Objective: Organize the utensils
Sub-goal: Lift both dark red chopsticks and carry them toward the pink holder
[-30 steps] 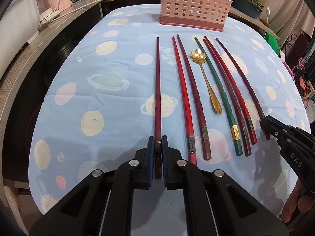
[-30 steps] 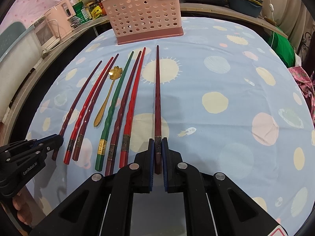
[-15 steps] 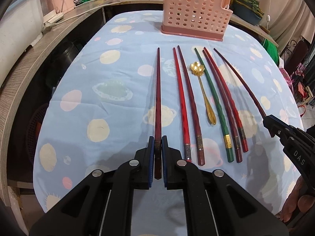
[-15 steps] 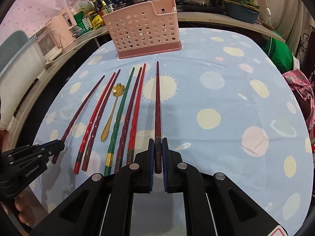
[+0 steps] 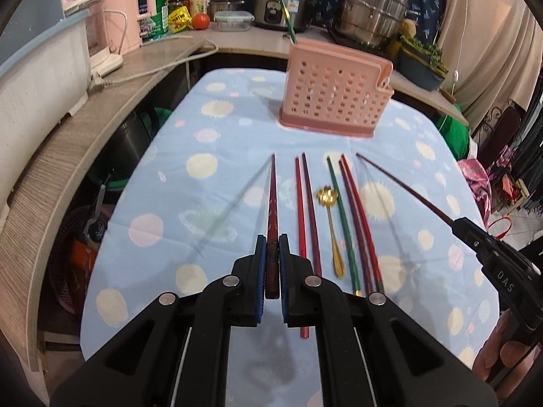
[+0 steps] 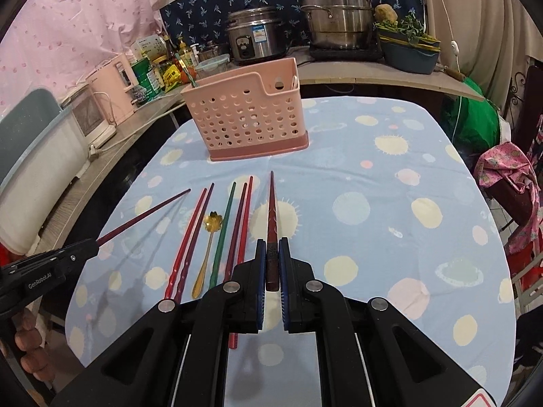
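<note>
Each gripper holds one dark red chopstick by its thick end, lifted off the cloth (image 5: 176, 156): the left gripper (image 5: 270, 268) pinches the left chopstick (image 5: 272, 203), the right gripper (image 6: 271, 264) pinches the right chopstick (image 6: 271, 210). Both tips point toward the pink basket (image 6: 244, 118). To do this step well, I think it is best to keep both grips firm, bring the tips above the basket's open top, then tilt them down and lower slowly. The other chopsticks (image 5: 342, 217) and the spoon (image 5: 331, 224) lie between, on the cloth.
</note>
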The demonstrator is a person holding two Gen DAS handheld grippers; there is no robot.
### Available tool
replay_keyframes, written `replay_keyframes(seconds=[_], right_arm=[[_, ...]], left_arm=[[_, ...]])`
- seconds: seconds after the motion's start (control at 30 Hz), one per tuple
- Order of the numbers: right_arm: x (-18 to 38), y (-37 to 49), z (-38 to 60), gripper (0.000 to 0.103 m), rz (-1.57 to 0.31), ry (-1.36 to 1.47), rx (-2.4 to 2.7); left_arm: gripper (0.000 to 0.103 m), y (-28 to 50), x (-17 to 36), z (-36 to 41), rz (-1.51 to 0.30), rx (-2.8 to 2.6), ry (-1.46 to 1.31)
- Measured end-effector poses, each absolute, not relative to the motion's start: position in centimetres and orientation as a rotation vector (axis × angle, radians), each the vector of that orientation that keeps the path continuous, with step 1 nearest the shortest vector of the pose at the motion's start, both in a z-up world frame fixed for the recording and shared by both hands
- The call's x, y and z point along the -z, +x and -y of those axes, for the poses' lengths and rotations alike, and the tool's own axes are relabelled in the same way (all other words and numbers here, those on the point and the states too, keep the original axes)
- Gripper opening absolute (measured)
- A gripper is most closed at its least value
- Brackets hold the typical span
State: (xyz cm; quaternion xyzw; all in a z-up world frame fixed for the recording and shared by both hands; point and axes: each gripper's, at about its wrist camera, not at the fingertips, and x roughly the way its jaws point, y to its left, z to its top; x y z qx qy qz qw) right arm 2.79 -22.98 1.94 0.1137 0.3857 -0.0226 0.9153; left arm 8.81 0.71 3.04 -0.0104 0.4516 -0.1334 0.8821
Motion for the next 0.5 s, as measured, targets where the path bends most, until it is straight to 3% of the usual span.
replay_keyframes(seconds=[0.5], right_arm=[[-9.2, 6.6, 25.3, 0.007, -0.626, 0.252, 0.029]], left_arm=[[0.007, 14.1, -10.9, -0.4, -0.760, 0.261, -0.052]])
